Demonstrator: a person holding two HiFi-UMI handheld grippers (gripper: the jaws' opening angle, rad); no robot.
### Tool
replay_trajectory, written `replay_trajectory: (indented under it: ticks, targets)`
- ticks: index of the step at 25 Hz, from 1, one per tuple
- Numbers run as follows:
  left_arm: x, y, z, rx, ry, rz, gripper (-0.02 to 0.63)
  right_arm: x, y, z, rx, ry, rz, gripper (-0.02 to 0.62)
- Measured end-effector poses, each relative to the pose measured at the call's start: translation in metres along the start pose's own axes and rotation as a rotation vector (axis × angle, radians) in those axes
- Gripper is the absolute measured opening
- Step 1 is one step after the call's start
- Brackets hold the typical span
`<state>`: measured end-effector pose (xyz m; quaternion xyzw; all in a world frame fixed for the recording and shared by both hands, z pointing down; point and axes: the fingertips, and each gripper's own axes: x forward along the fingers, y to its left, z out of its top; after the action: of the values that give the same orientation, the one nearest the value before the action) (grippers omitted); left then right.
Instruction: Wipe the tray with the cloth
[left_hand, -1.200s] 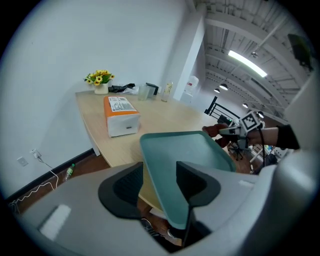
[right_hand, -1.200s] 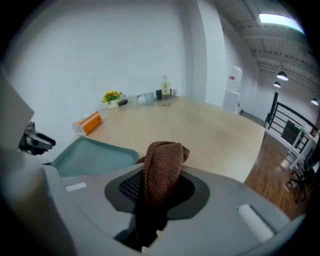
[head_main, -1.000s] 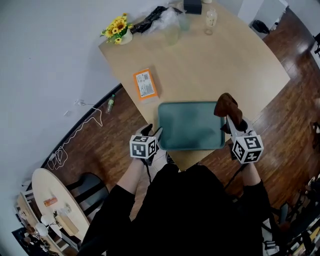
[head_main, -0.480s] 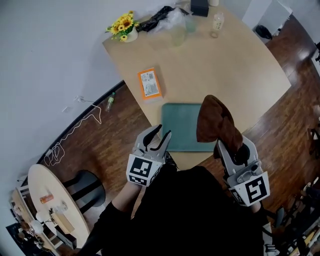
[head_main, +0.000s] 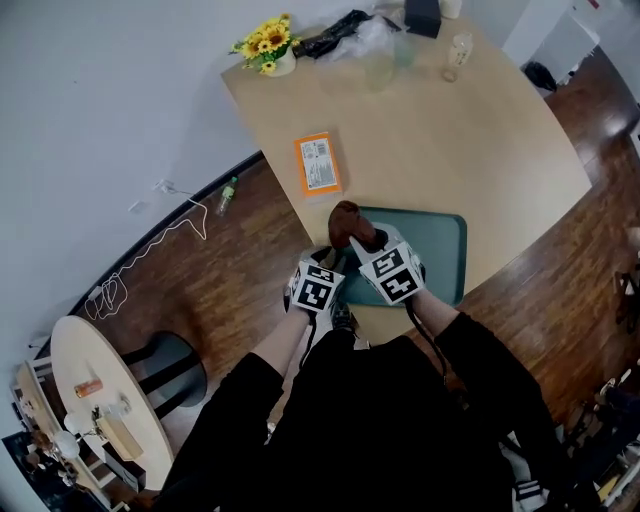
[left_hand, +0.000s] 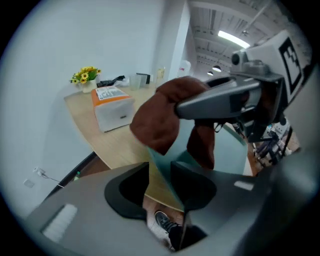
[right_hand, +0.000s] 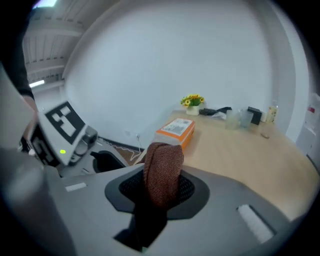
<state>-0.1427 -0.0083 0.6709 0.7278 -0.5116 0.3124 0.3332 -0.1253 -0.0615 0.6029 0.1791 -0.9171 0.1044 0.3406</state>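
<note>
The teal tray (head_main: 435, 250) lies at the near edge of the light wooden table (head_main: 480, 130). My left gripper (head_main: 331, 264) is at the tray's near-left corner; its jaws have just been closing and are shut on the tray's thin rim (left_hand: 165, 172), which runs between the pads. My right gripper (head_main: 356, 244) is right beside it, shut on the brown cloth (head_main: 347, 223). The cloth (left_hand: 157, 122) hangs bunched over that corner of the tray, and in the right gripper view it (right_hand: 162, 170) stands up out of the jaws.
An orange box (head_main: 318, 163) lies on the table just beyond the tray's left corner. Yellow flowers (head_main: 268, 42), a dark bag (head_main: 335, 32), cups and a bottle (head_main: 458, 48) line the far edge. A round side table (head_main: 100, 400) stands on the floor at lower left.
The right gripper swung the cloth from the tray's right side over to its near-left corner. The left gripper, open off the table's edge before, came onto that corner and closed on the rim.
</note>
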Motion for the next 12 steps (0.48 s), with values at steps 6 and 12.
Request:
replay_trajectory:
  ticks: [6, 12]
  targets:
    - [0.012, 0.003, -0.003, 0.028, 0.019, -0.011, 0.117, 0.053, -0.003, -0.007, -0.006, 0.115, -0.039, 0.091]
    - [0.014, 0.001, -0.009, 0.006, 0.028, -0.030, 0.063, 0.024, -0.073, -0.059, 0.008, 0.187, -0.183, 0.091]
